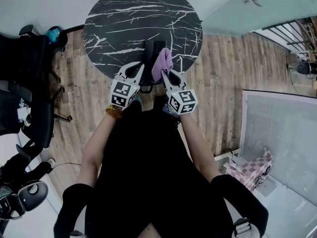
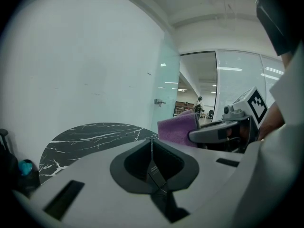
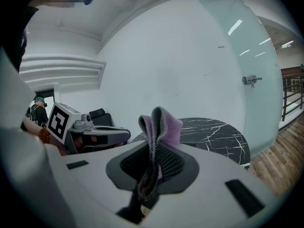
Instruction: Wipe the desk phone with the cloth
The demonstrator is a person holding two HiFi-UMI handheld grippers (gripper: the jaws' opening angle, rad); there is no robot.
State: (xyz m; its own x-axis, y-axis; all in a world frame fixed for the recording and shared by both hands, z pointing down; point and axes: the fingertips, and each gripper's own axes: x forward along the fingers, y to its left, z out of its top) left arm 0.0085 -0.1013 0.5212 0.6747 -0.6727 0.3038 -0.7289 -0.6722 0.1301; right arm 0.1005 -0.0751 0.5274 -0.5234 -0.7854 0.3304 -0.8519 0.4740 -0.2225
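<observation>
A round black marble table (image 1: 124, 14) fills the top of the head view. At its near edge a dark object (image 1: 148, 51), apparently the desk phone, lies between my two grippers; it is too dark to make out in detail. My right gripper (image 1: 167, 73) is shut on a purple cloth (image 1: 163, 61), which sticks up from its jaws (image 3: 161, 125). My left gripper (image 1: 138, 69) sits just left of the dark object, shut with nothing between its pads (image 2: 152, 163). Both gripper views look level across the table (image 2: 90, 137), and the phone shows in neither.
Black office chairs (image 1: 29, 83) stand on the wooden floor to the left. A frosted panel (image 1: 282, 133) and a pink checkered item (image 1: 252, 170) are at the right. Behind the table are a white wall and a glass door with a handle (image 2: 160, 101).
</observation>
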